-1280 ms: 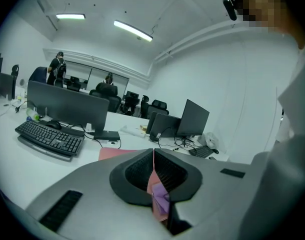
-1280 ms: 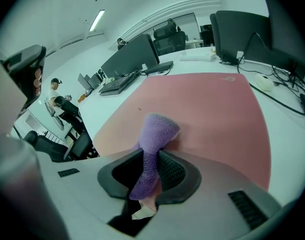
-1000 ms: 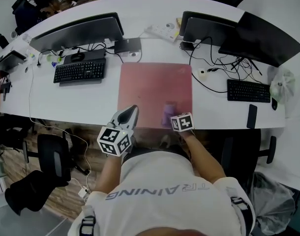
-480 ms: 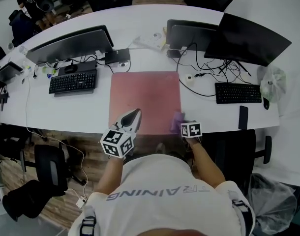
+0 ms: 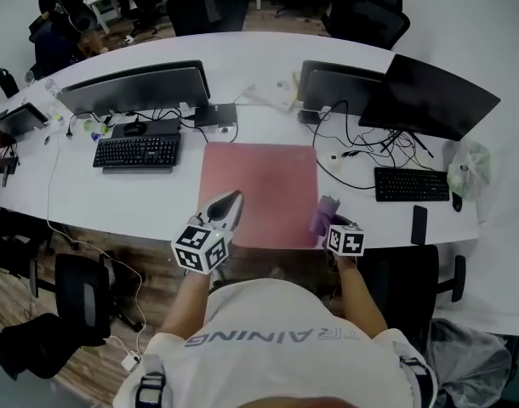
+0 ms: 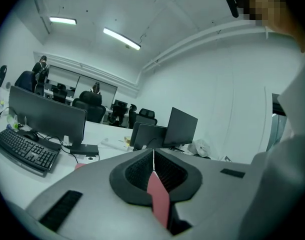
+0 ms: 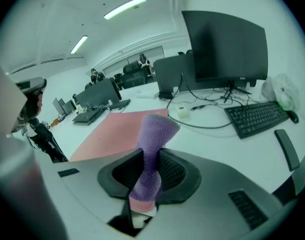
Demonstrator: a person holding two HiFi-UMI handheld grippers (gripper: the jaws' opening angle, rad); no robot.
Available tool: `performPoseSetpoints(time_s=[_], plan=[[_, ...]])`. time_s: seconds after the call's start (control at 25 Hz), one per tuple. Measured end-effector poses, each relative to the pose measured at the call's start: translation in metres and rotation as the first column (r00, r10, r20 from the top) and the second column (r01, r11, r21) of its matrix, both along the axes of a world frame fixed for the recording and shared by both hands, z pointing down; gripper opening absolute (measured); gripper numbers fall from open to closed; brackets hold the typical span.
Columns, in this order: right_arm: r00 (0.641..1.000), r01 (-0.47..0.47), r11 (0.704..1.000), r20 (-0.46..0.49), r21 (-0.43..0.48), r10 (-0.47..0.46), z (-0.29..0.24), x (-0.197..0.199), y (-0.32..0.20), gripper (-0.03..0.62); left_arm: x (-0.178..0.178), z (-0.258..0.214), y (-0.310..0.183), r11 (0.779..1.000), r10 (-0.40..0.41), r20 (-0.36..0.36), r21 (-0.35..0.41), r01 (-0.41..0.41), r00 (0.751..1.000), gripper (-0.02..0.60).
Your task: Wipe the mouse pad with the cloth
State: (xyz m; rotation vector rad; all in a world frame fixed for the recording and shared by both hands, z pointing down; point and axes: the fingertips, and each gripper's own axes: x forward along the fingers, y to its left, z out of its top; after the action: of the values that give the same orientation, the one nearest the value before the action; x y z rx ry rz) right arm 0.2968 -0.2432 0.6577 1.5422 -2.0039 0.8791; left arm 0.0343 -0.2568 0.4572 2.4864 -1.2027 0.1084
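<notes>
Pad (image 5: 259, 181) is lying mid-desk (image 5: 157, 202). Over its near left edge we are holding the left gripper (image 5: 229, 202), fingers (image 6: 135, 174) clenched on nothing. By its near right corner the right gripper (image 5: 329, 224) is grasping the cloth (image 5: 325, 213). We are judging it best to press the cloth flat and sweep leftward in overlapping strokes.

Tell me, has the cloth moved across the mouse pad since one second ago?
Yes. The cloth slid right, from inside the mouse pad to its right front corner.
</notes>
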Motion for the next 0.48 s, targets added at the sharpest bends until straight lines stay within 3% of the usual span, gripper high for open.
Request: performPoseSetpoints(time_s=[0.2,0.36,0.48], plan=[[1.0,0.018,0.973,-0.003,0.23,-0.018,-0.086,-0.039,-0.03,0.1,-0.03,-0.017,-0.006,0.999,-0.018,-0.001,0.043,0.018,1.0,0.034],[0.997,0.067,0.927,0.018,0.37,-0.08,-0.162,-0.087,-0.04,0.1,-0.061,-0.042,-0.006,0.997,-0.023,-0.026,0.07,0.024,0.999,0.034],[0.991,0.11,0.875,0.017,0.472,-0.134,-0.215,-0.126,-0.037,0.1,-0.087,-0.066,-0.003,0.993,-0.021,-0.036,0.115,0.025,0.999,0.034]])
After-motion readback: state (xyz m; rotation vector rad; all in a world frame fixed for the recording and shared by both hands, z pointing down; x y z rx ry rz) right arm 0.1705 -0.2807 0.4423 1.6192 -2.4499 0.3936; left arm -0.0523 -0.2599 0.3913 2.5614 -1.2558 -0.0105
